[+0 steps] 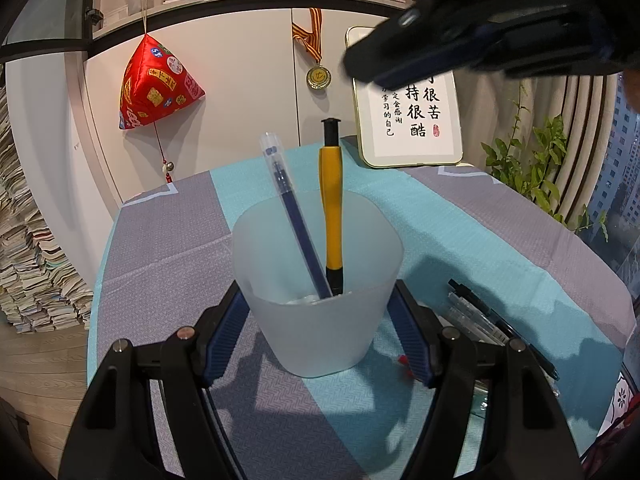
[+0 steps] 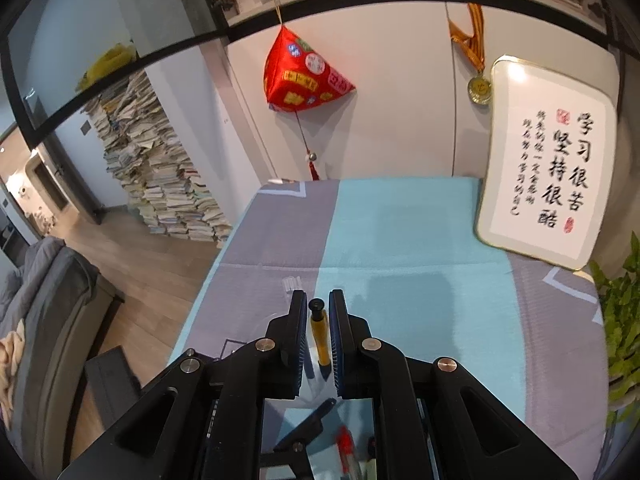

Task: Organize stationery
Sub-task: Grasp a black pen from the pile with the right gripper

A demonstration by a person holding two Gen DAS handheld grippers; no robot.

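Observation:
A frosted plastic cup (image 1: pixel 320 332) stands on the blue and grey tablecloth (image 1: pixel 168 240). My left gripper (image 1: pixel 318 288) is shut on it, one finger pressed to each side. Inside the cup lean a blue refill pen (image 1: pixel 286 200) and a yellow pen with a black cap (image 1: pixel 331 200). My right gripper (image 1: pixel 360 68) hovers blurred above and to the right of the cup, clear of both pens. In the right wrist view its fingers (image 2: pixel 318 294) stand almost together with nothing held, and the yellow pen (image 2: pixel 319 336) shows below through the narrow gap.
Several loose pens (image 1: pixel 480 320) and a small red item (image 1: pixel 404 362) lie right of the cup. A framed calligraphy board (image 1: pixel 412 120) leans at the table's back. A potted plant (image 1: pixel 536 168) stands at the right. The table's left edge (image 1: pixel 104 264) drops to a wooden floor.

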